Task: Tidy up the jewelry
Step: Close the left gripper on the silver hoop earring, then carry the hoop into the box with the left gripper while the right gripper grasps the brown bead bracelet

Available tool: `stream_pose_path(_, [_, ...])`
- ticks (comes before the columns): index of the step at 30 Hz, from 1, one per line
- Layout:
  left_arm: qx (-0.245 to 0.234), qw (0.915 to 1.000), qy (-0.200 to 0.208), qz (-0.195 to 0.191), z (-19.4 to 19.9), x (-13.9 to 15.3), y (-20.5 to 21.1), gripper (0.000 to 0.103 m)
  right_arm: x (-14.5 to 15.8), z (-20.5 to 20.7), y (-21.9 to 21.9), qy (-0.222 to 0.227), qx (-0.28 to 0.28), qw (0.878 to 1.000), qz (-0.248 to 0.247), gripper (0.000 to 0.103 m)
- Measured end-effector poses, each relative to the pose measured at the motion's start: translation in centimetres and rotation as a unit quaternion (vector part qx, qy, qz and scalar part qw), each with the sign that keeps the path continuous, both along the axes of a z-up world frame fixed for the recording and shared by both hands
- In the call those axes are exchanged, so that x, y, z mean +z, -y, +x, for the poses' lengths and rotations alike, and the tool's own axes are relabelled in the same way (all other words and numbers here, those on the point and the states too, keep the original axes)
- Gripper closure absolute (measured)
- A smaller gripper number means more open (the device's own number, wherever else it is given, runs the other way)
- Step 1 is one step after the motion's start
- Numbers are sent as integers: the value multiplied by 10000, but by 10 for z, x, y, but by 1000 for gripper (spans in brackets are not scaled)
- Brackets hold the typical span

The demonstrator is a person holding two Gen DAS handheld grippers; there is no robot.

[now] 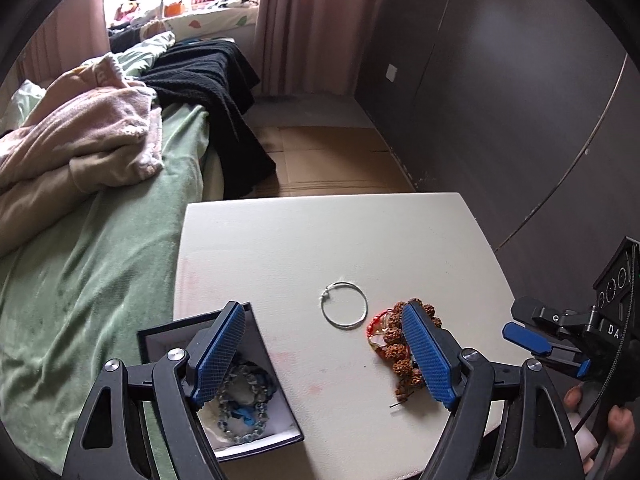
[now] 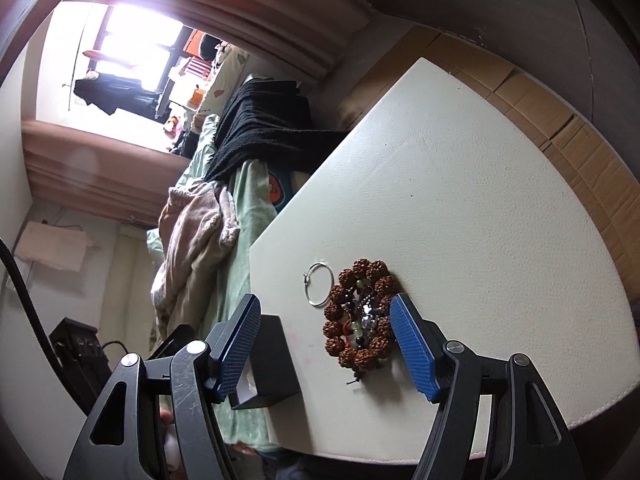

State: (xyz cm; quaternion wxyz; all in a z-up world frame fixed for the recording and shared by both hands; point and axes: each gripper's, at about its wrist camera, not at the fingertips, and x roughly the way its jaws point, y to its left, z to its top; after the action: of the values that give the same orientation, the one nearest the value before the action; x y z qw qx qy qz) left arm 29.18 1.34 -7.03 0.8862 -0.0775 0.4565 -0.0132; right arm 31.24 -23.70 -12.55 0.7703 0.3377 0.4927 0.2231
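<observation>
My left gripper (image 1: 324,354) hangs open over the white table (image 1: 320,232), with nothing between its blue pads. Under its left finger, a black-rimmed box (image 1: 276,420) holds blue bead bracelets (image 1: 244,396). A thin silver hoop (image 1: 344,306) lies flat on the table ahead. Beside the hoop, a brown seed-bead bracelet (image 1: 394,344) is partly hidden behind the right finger. In the right wrist view my right gripper (image 2: 326,344) is open. The brown bracelet (image 2: 360,320), with smaller beads piled inside it, lies just ahead between the fingers, untouched. The hoop (image 2: 320,284) and box (image 2: 264,360) lie to its left.
A bed with a green sheet (image 1: 92,280), pink blanket (image 1: 88,140) and black cloth (image 1: 208,80) borders the table's left side. Cardboard (image 1: 332,160) covers the floor beyond. A dark wall (image 1: 500,100) stands on the right. The right gripper (image 1: 518,322) and a person's fingers (image 1: 618,420) are at the table's right edge.
</observation>
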Motion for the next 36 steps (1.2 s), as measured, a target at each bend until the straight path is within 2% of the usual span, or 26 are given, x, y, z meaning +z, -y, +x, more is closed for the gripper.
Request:
stream_pose_path(3, [-44,9999,-117,40,13,-9,10,25,-3,2,6,-78,-7,10000,-29,35])
stream_pose_path(8, [-21,9983,-523,251,41,-34,20,54,-6,2,20,-158,-132,9997,94,35])
stream_pose_path(14, [-3,9953,-830,491,65,-61,29,65,-7,3,40,-170,-339,9991,201,35])
stream_pose_path(22, [9,9906,-1122,776,88,-89,31,75,-7,6,41,-160,-348,9993,4,35])
stream_pose_path(23, [23,9902,-1152,784,89,-91,30,79,-7,7,42,-164,-353,9992,-17,35])
stream_pose_path(27, [38,9891,-1276,732,90,-104,28,84,-8,8,42,-183,-371,9991,-83,35])
stream_pose_path(30, [-54,9910,-1109,749,88,-103,29,92,-8,8,39,-179,-350,9991,-124,35])
stream_pose_path(31, [-27,9912,-1099,735,88,-103,27,100,-8,8,37,-180,-331,9992,-143,35])
stream_pose_path(34, [-58,9921,-1149,491,86,-100,24,101,-7,8,31,-151,-229,9994,-206,35])
stream_pose_path(36, [-92,9933,-1040,492,82,-93,25,101,-6,9,25,-130,-98,9995,-276,35])
